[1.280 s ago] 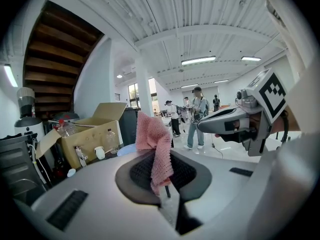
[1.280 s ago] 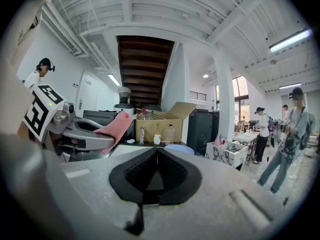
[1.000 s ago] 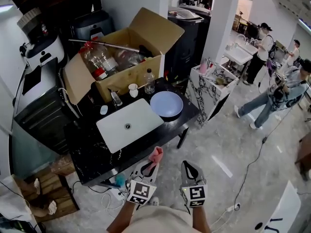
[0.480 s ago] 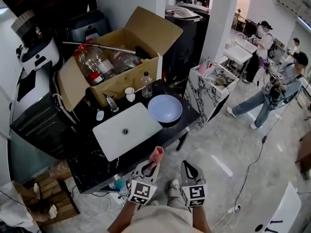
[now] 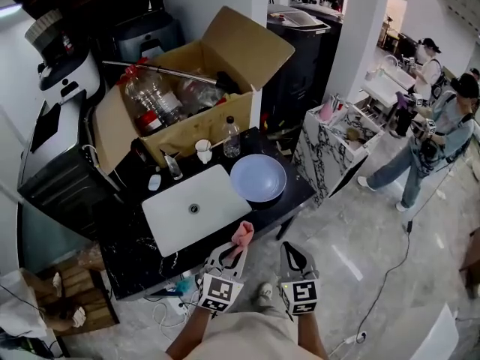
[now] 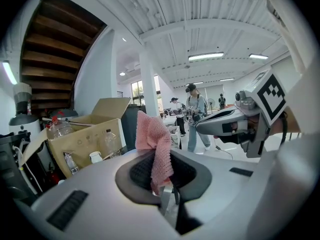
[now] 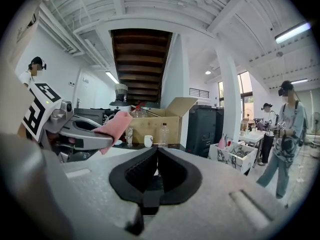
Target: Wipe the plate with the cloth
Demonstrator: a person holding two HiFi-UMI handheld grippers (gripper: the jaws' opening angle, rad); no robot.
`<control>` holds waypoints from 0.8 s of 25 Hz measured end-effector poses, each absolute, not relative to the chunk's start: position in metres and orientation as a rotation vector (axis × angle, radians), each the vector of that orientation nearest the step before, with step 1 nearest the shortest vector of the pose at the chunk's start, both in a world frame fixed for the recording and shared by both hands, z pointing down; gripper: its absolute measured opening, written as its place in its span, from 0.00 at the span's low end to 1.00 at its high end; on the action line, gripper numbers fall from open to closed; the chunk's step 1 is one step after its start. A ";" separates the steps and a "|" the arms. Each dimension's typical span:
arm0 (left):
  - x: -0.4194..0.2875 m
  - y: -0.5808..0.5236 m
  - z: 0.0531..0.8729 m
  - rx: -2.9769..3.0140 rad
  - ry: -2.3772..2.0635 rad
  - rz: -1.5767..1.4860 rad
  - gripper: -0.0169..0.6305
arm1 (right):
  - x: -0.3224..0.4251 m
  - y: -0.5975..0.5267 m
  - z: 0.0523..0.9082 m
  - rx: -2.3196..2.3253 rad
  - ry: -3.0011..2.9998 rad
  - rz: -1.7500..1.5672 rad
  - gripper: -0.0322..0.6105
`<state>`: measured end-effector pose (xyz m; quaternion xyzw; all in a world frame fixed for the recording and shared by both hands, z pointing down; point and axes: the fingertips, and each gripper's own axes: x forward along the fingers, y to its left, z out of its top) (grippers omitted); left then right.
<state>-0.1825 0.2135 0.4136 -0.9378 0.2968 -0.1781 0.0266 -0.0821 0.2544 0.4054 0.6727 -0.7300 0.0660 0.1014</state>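
Counter (image 5: 127, 238) slightly nearer | left claw (image 5: 237, 250) pinches cloth (image 5: 241, 234) | right claw (image 5: 289, 252) closed

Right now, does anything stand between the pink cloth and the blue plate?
Nothing visible does. The pink knitted cloth is held in the left gripper; only bare black countertop lies between it and the round blue plate.

Lower end of the cloth (image 6: 154, 136) is swallowed between the fingers (image 6: 137, 170) of the left gripper (image 6: 161, 171), and the bottle (image 5: 231, 139) label on the bench (image 5: 127, 235) can't be read.
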 end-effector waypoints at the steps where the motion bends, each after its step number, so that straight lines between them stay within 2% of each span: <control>1: -0.176 0.209 0.412 -2.894 0.925 -0.550 0.08 | -0.076 0.249 0.405 1.981 -2.161 0.196 0.06; 20: -0.068 0.147 0.410 -2.821 1.072 -0.606 0.08 | 0.044 0.172 0.409 1.877 -2.267 0.216 0.06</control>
